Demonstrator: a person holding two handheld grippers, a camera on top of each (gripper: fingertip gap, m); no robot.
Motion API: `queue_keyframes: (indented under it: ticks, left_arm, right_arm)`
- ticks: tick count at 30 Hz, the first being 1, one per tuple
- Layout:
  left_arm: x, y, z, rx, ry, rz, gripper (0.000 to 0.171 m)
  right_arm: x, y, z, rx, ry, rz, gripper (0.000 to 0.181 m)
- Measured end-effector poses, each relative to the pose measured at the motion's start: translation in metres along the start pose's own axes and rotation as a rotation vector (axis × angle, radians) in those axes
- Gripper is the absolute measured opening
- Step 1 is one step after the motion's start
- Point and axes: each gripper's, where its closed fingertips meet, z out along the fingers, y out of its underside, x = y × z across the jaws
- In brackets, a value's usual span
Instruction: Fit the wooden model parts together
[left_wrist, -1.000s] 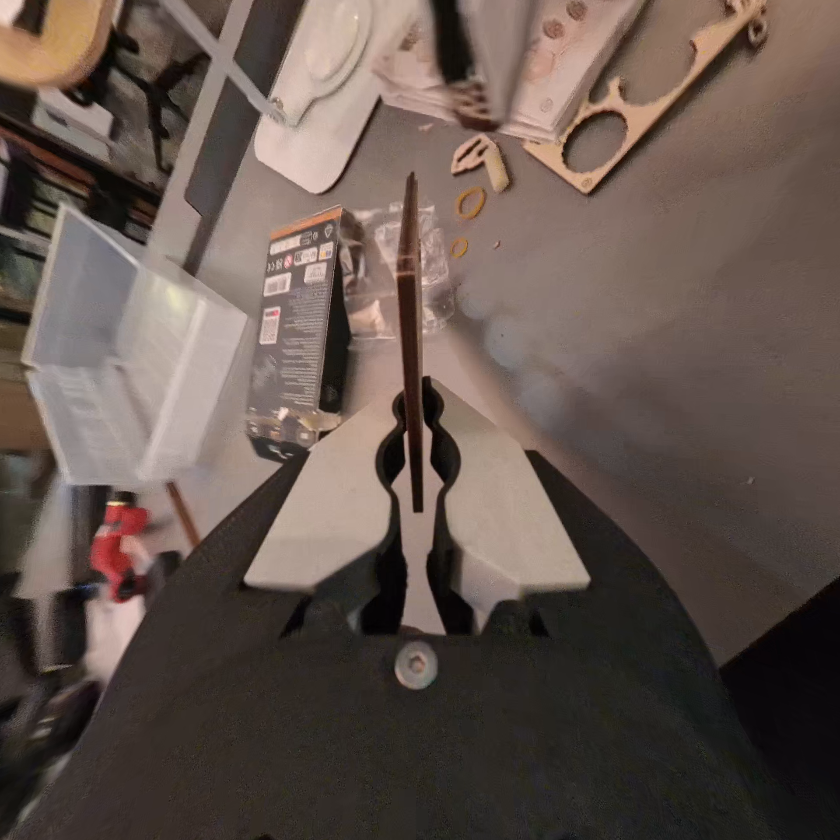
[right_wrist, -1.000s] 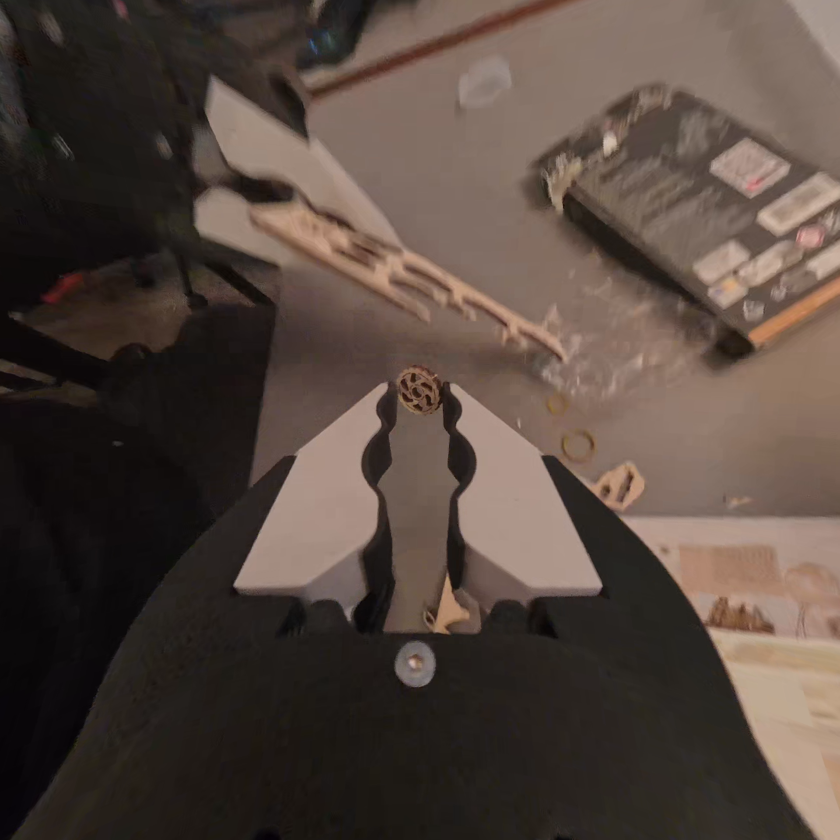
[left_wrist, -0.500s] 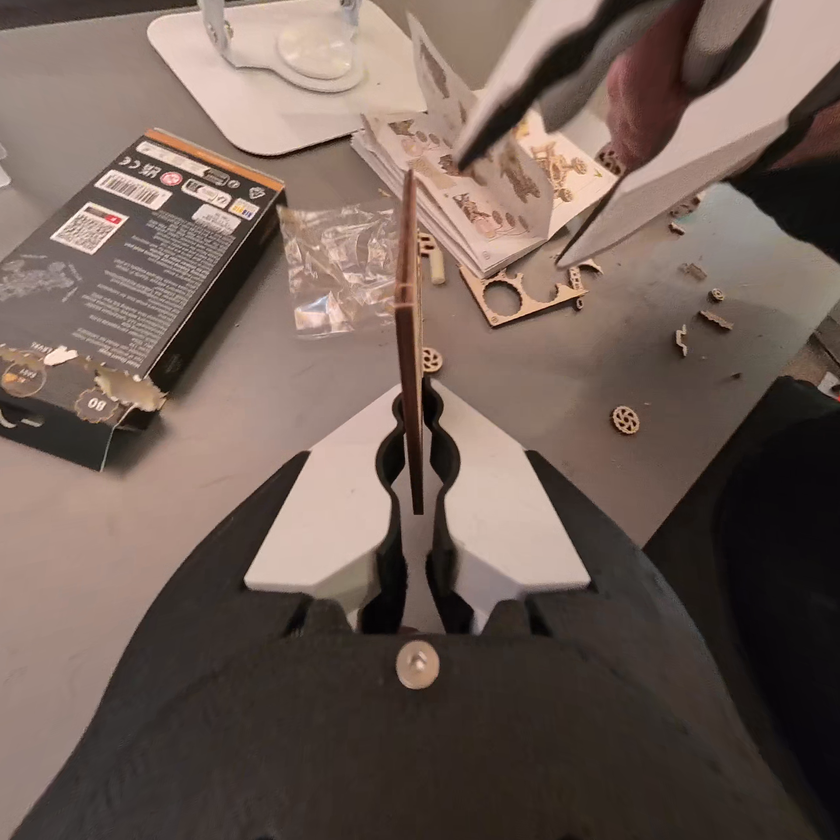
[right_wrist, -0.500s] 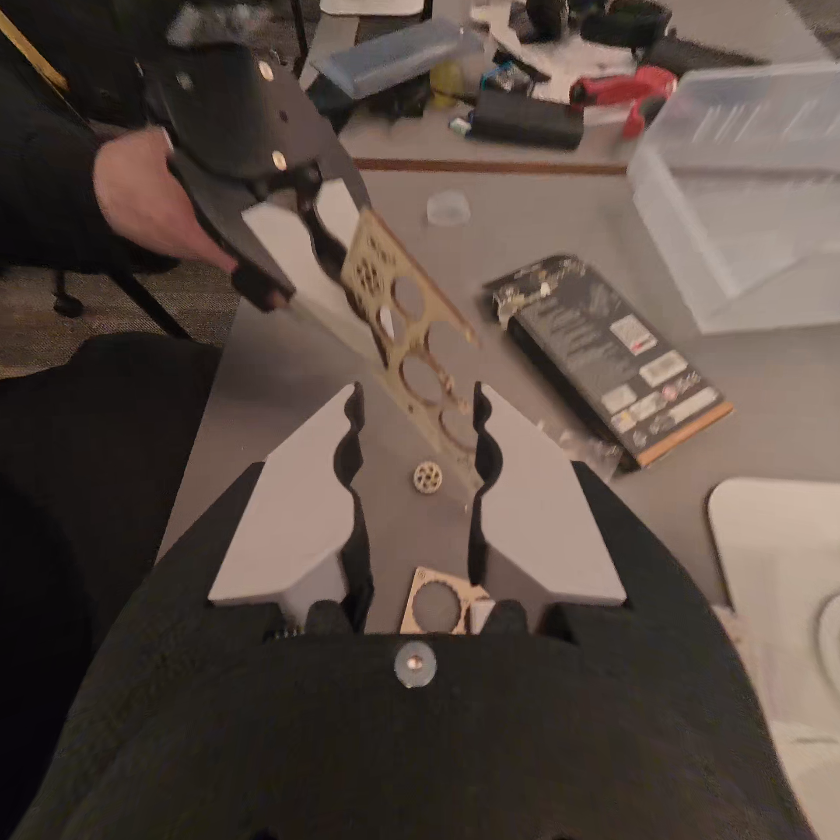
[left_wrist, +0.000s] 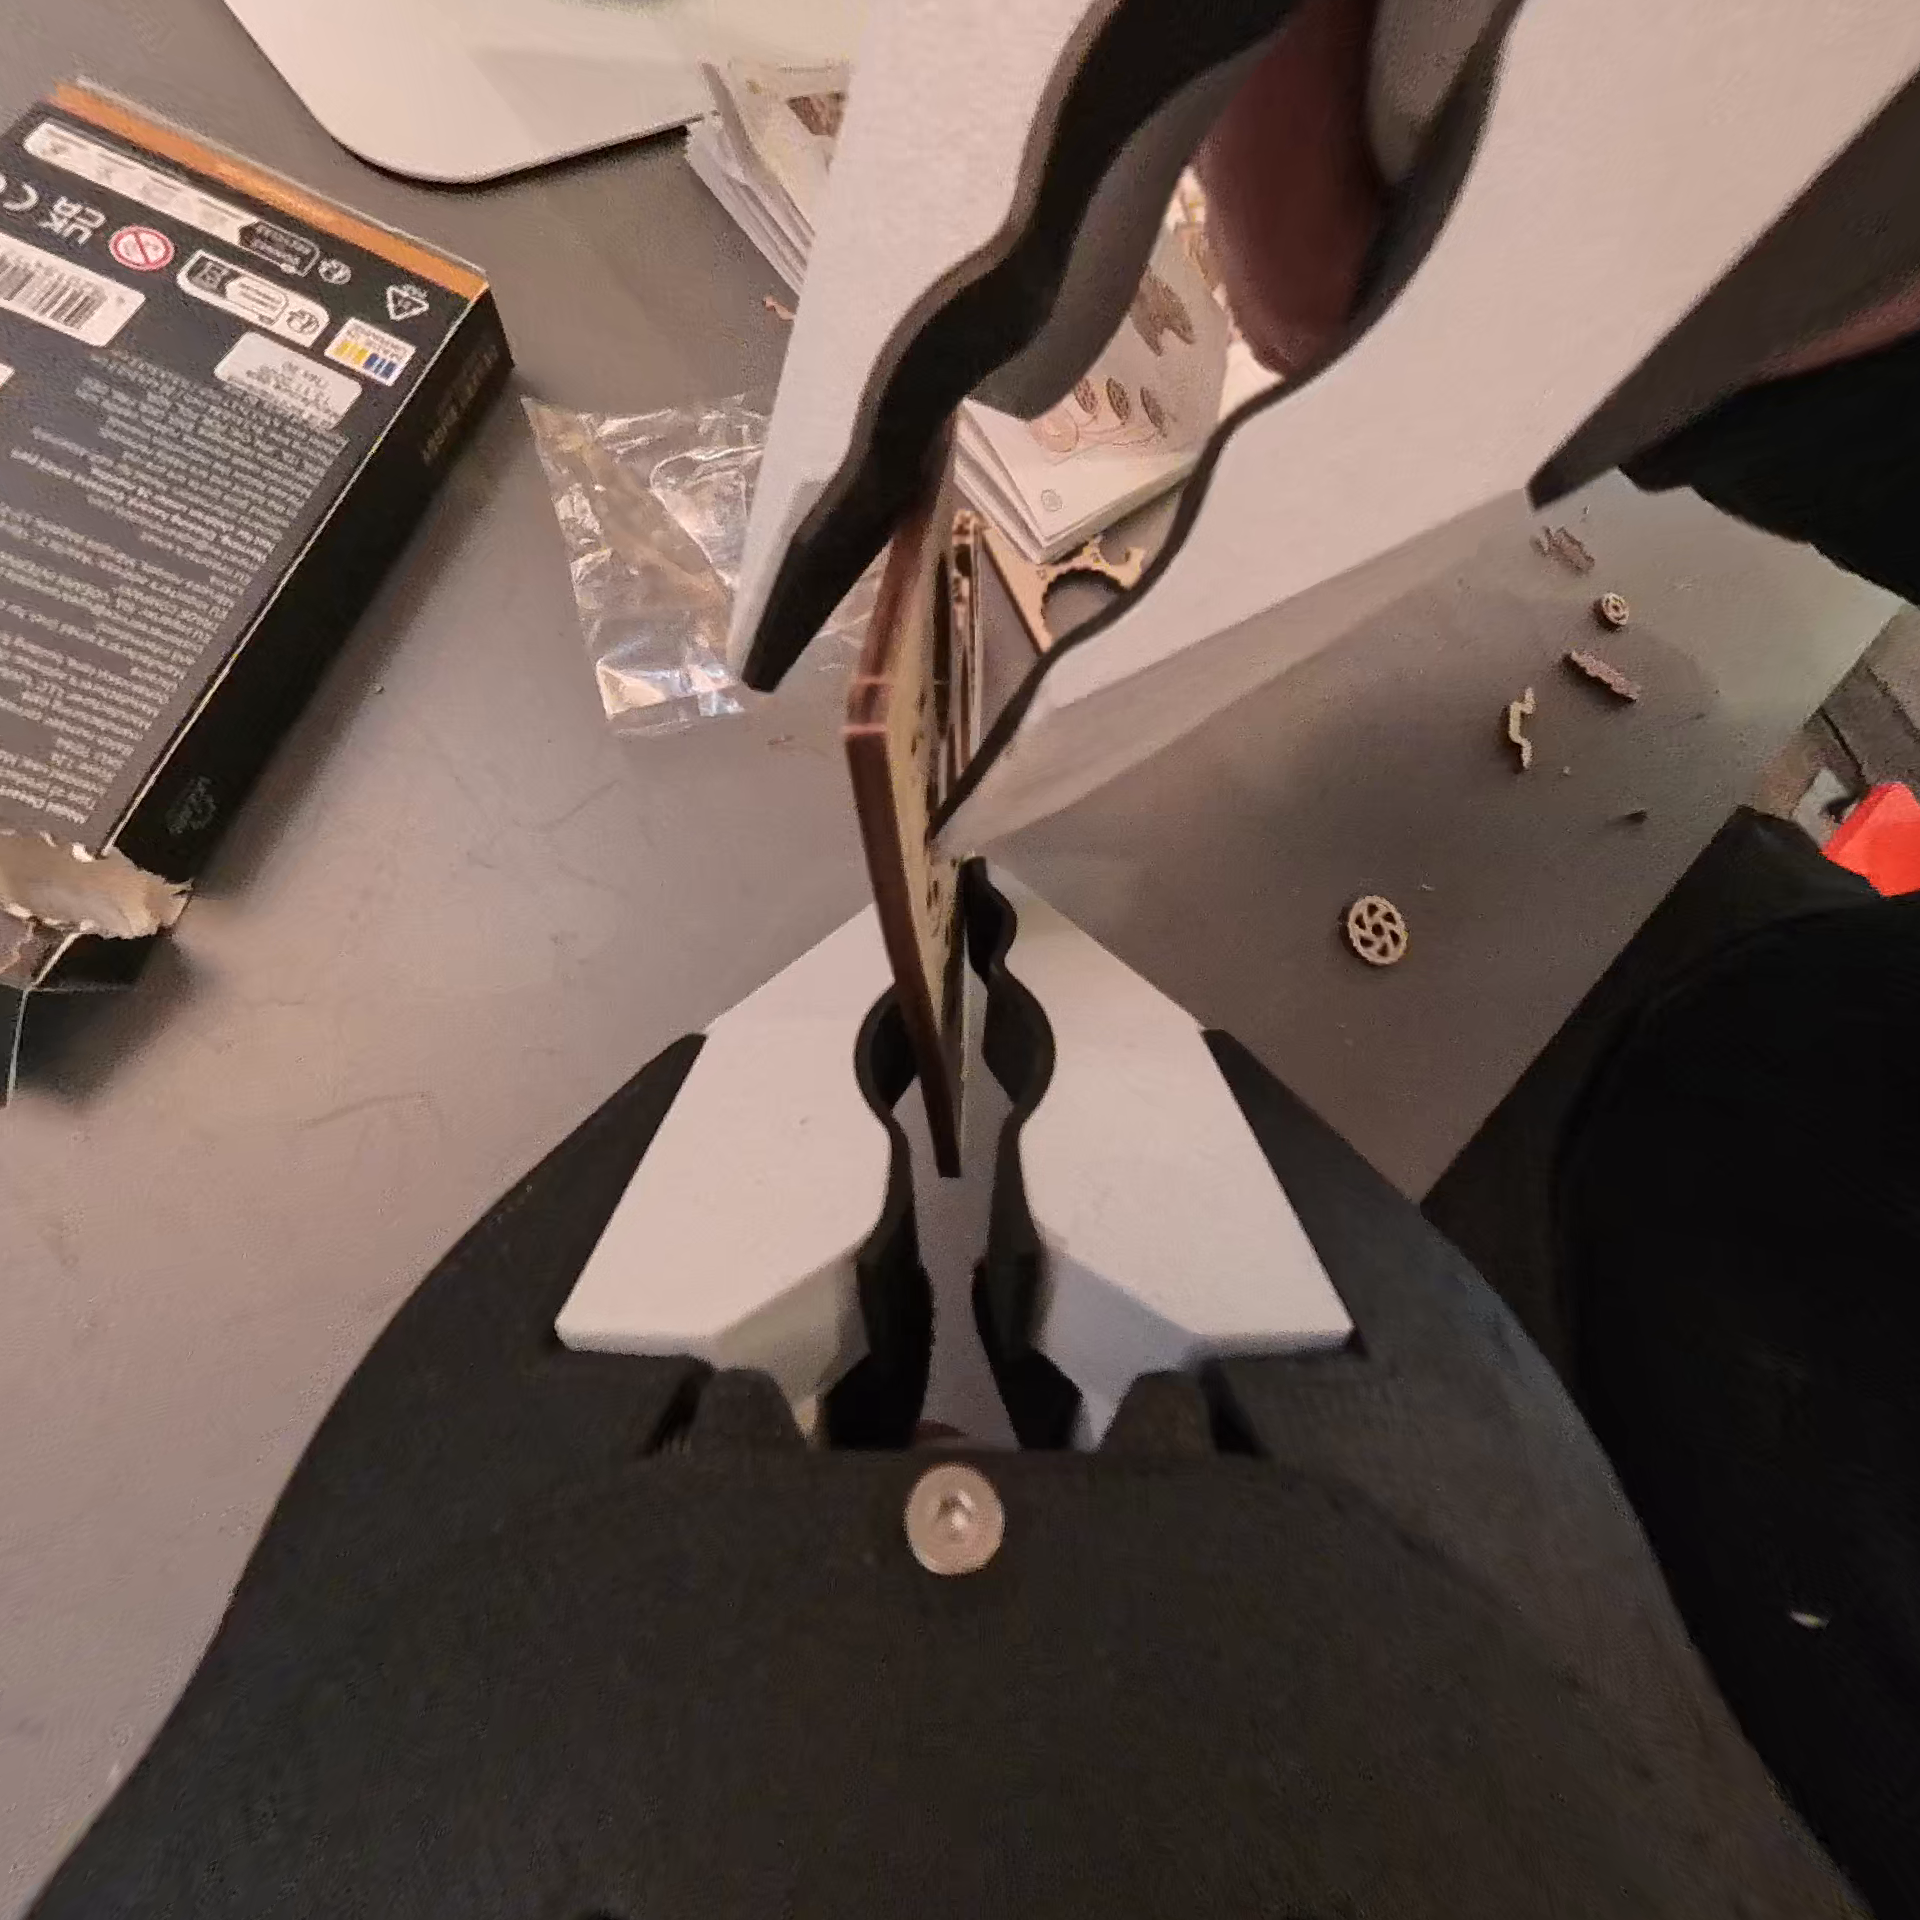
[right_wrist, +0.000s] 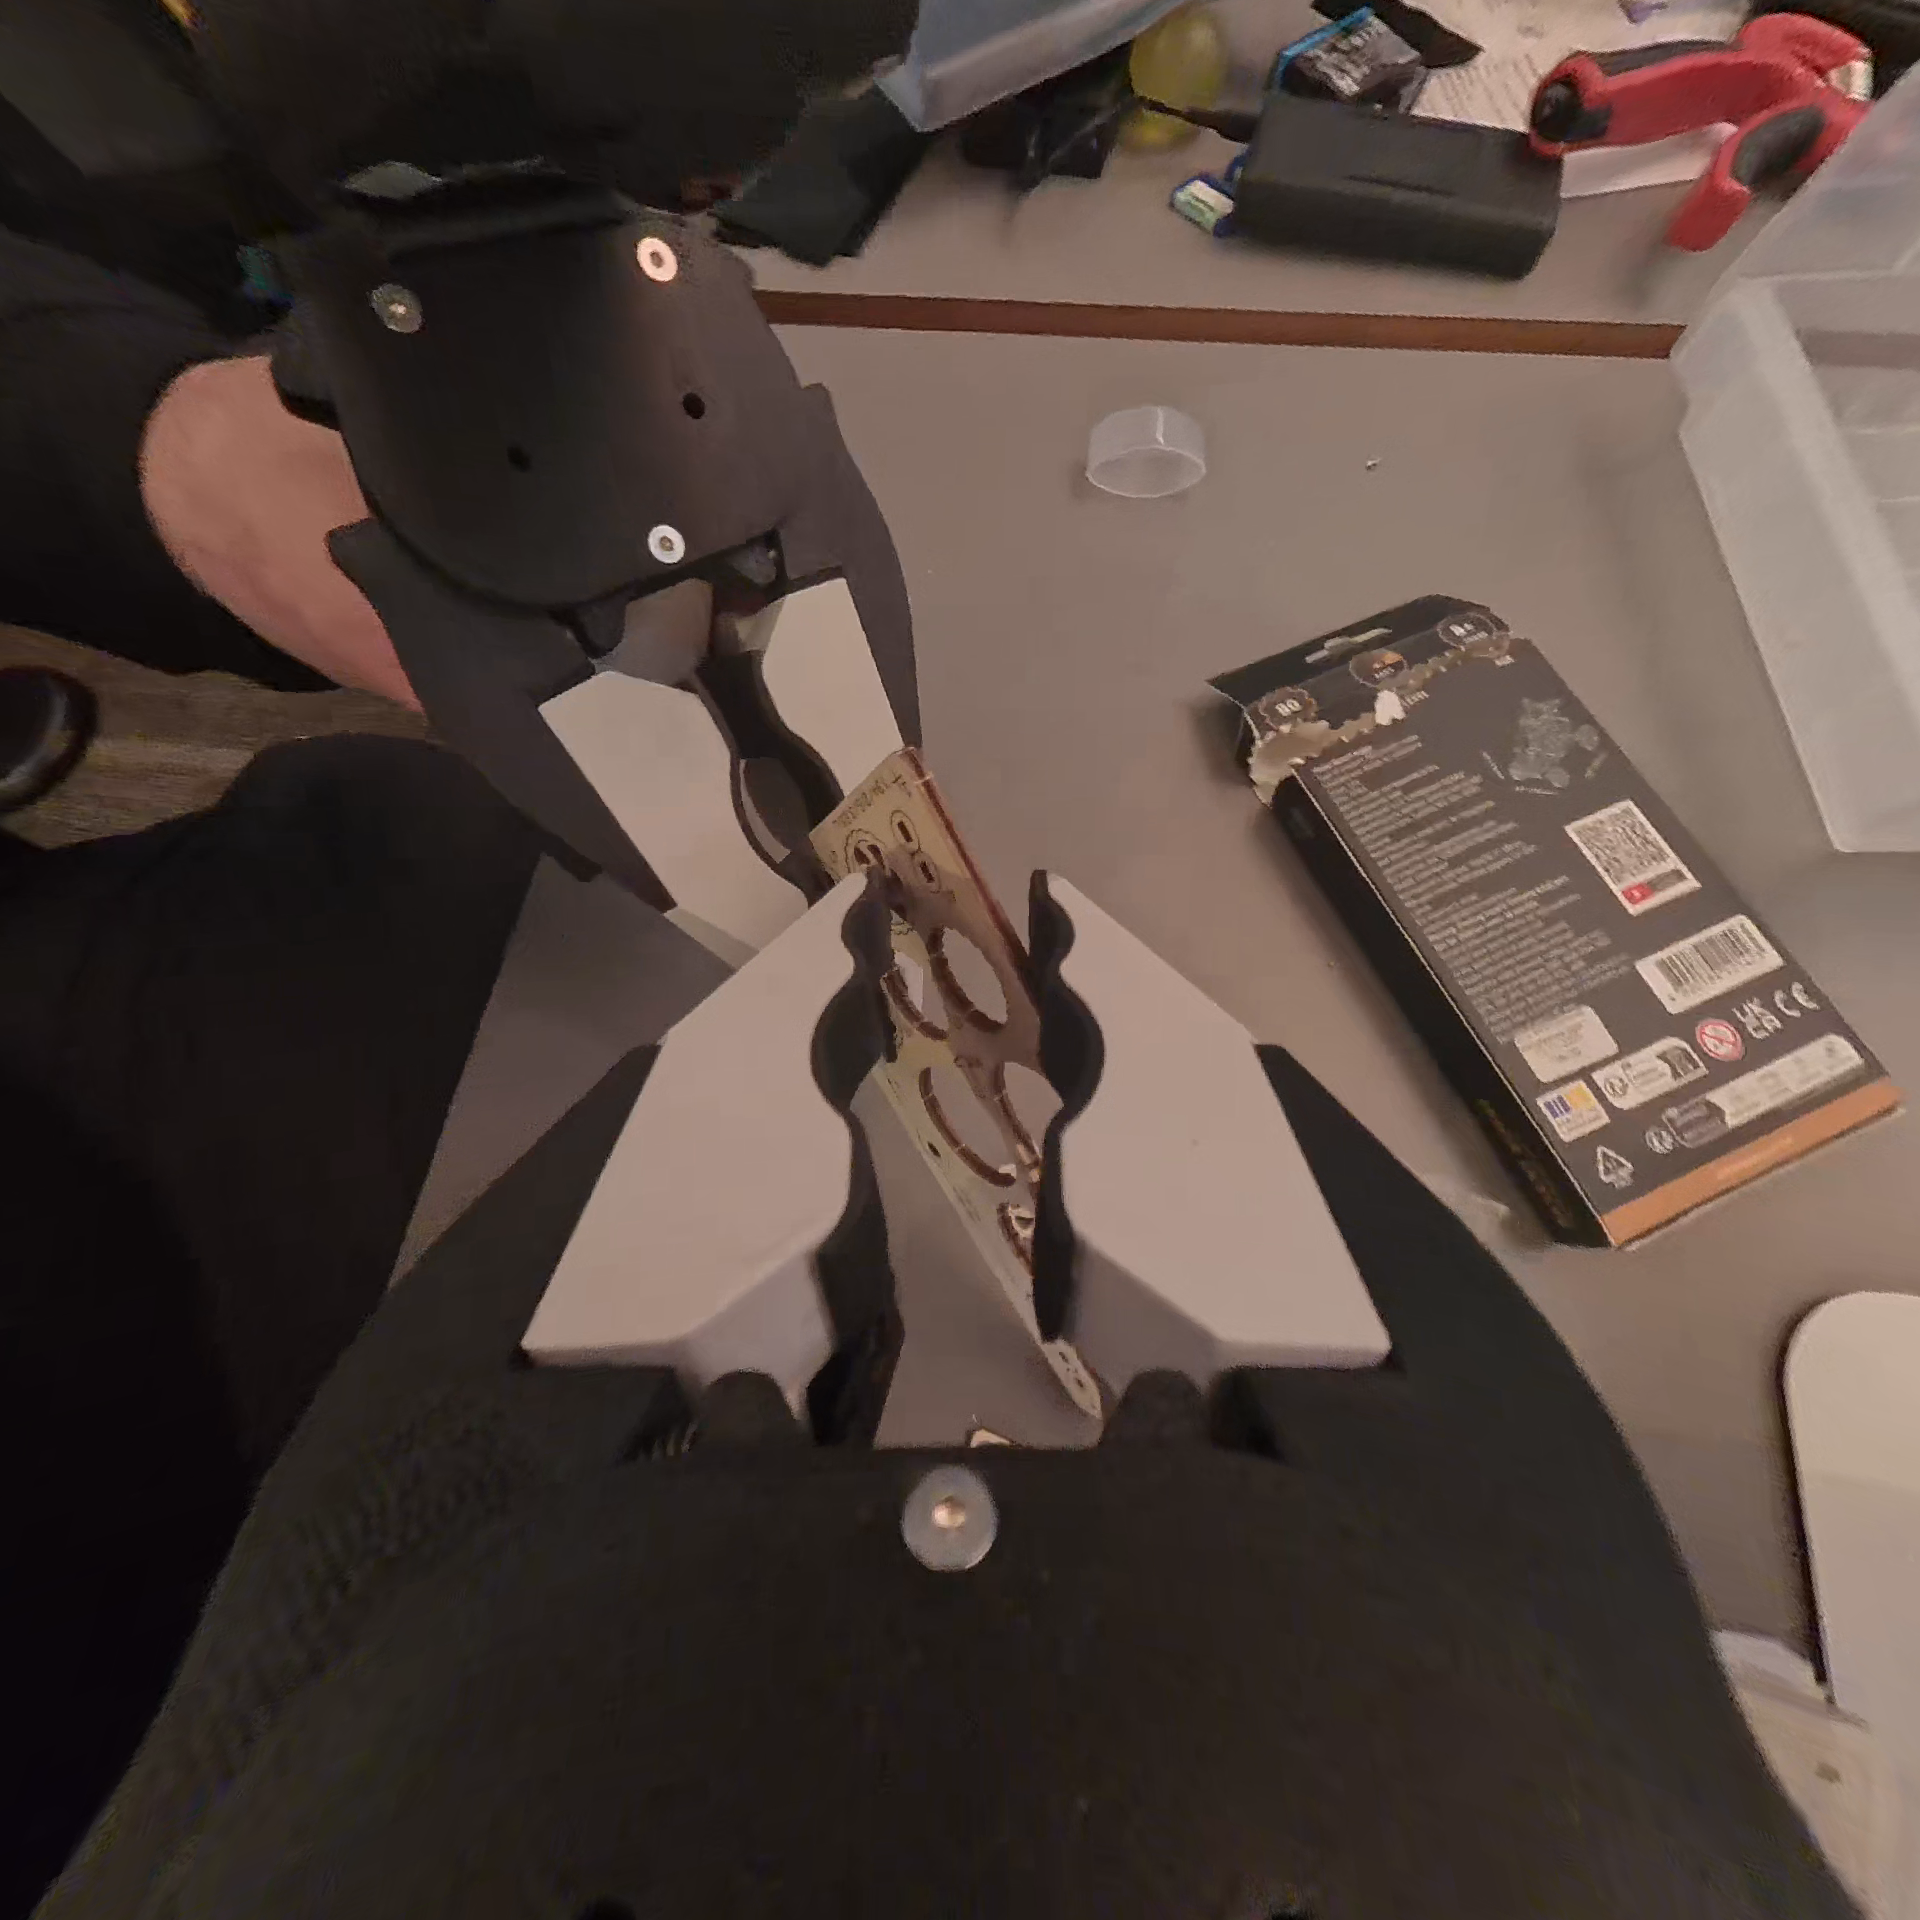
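Observation:
My left gripper is shut on a thin wooden sheet with round cut-outs, which I see edge-on and held above the grey table. My right gripper comes in from above, open, with its two fingers on either side of the sheet's far end. One of its fingertips touches the sheet. In the right wrist view the sheet runs slantwise between the fingers of my right gripper. My left gripper holds its far corner. A small wooden wheel lies loose on the table.
A black box and a crumpled clear bag lie to the left. A booklet, a leftover wooden frame and small parts lie behind. The right wrist view shows a clear bin, a clear cap and a white base. The gap from one gripper's tips to the other's is roughly 6 centimeters. My left tips are roughly 15 centimeters from the small wooden wheel.
My right gripper let go of a small wheel, opened, then moved over the sheet and narrowed around it. My left gripper kept its hold as the sheet tilted a little.

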Motion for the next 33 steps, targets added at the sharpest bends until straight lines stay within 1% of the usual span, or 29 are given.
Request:
queue_keyframes:
  ticks: [1,2,4,6,9,12,14,16,22,24,27,29,30,33]
  left_arm:
    - [0.006,-0.003,0.002,0.014,0.034,-0.007,0.002]
    - [0.004,-0.002,0.005,0.006,0.009,-0.018,0.003]
    - [0.002,-0.002,0.006,0.009,0.007,-0.035,0.001]
    - [0.002,-0.003,0.006,-0.001,-0.003,-0.015,0.002]
    - [0.007,-0.006,0.006,0.033,0.026,-0.006,0.001]
    - [0.017,-0.005,0.006,0.045,0.104,-0.026,0.002]
    - [0.018,-0.009,0.004,0.073,0.094,-0.003,0.000]
    - [0.020,-0.011,0.004,0.080,0.088,0.018,0.001]
    - [0.032,-0.014,0.004,0.111,0.142,0.031,0.001]
    - [0.036,-0.017,0.001,0.130,0.174,0.024,0.003]
    - [0.031,-0.016,-0.002,0.126,0.160,0.027,0.008]
    - [0.030,-0.022,-0.010,0.178,0.191,-0.007,0.010]
    - [0.029,-0.028,-0.017,0.224,0.209,-0.029,0.012]
    - [0.026,-0.042,-0.036,0.356,0.301,-0.125,0.018]
  right_arm:
    - [0.006,0.002,0.000,-0.015,0.063,-0.021,0.021]
    - [0.008,0.004,0.001,-0.031,0.097,-0.031,0.022]
    - [0.007,0.005,0.000,-0.023,0.105,-0.036,0.022]
    - [0.007,0.005,-0.002,-0.024,0.122,-0.045,0.022]
    - [0.006,0.007,-0.009,-0.021,0.103,-0.029,0.021]
    - [0.001,0.011,-0.015,-0.037,0.084,-0.015,0.018]
    - [-0.002,0.007,-0.021,-0.014,0.094,-0.039,0.017]
    - [-0.003,0.007,-0.025,-0.007,0.093,-0.026,0.017]
    - [-0.006,0.010,-0.033,0.005,0.088,-0.003,0.017]
    - [-0.006,0.006,-0.036,0.033,0.087,0.020,0.016]
    - [-0.007,0.000,-0.041,0.078,0.066,0.082,0.012]
    - [-0.004,-0.006,-0.044,0.138,0.043,0.167,0.011]
    - [-0.004,-0.010,-0.046,0.185,0.009,0.216,0.009]
    - [-0.002,-0.025,-0.054,0.370,-0.118,0.432,0.003]
